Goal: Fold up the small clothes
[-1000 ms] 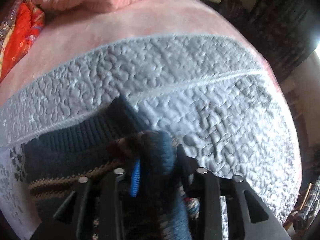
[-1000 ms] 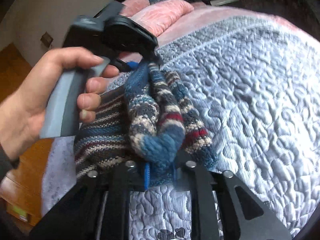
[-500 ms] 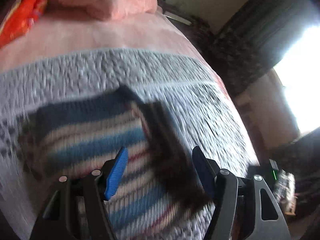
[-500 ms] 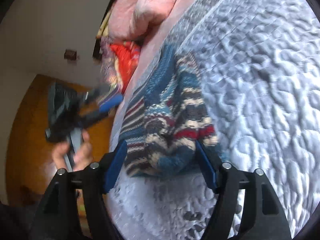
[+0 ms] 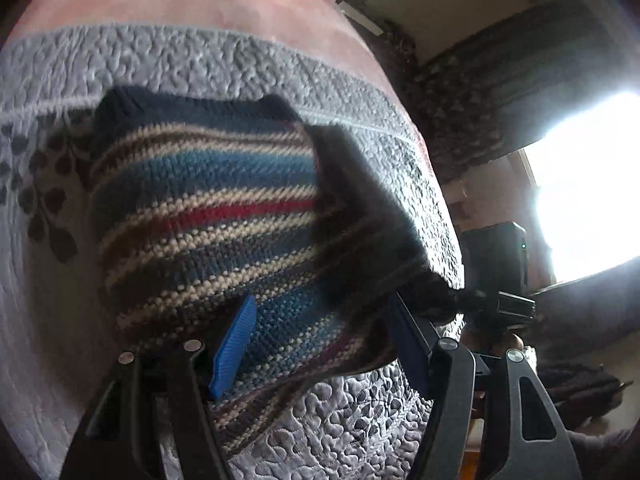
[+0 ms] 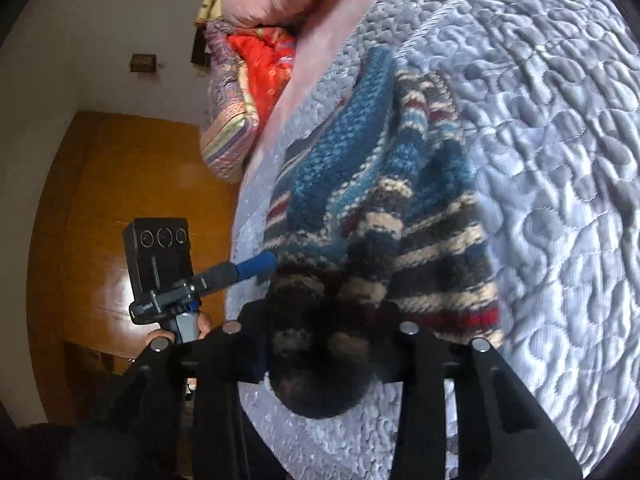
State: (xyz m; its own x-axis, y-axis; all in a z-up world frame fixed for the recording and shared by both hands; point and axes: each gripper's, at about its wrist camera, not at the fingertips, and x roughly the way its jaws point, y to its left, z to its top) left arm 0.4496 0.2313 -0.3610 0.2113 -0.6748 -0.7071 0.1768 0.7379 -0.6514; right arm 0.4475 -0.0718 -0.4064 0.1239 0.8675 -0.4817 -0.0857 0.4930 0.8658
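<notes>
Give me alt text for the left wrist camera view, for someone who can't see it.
A folded striped knit sweater lies on a grey quilted bedspread, with the open left tongs just above its near edge, blue pads spread apart. A pink blanket covers the bed beyond, and a bright window glares at right.

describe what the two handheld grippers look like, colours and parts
The left gripper and the right gripper both have matte black angular finger arms with silver round bolts and ribbed blue pads. The left one's body is a black box with three round dials on a grey handle.
</notes>
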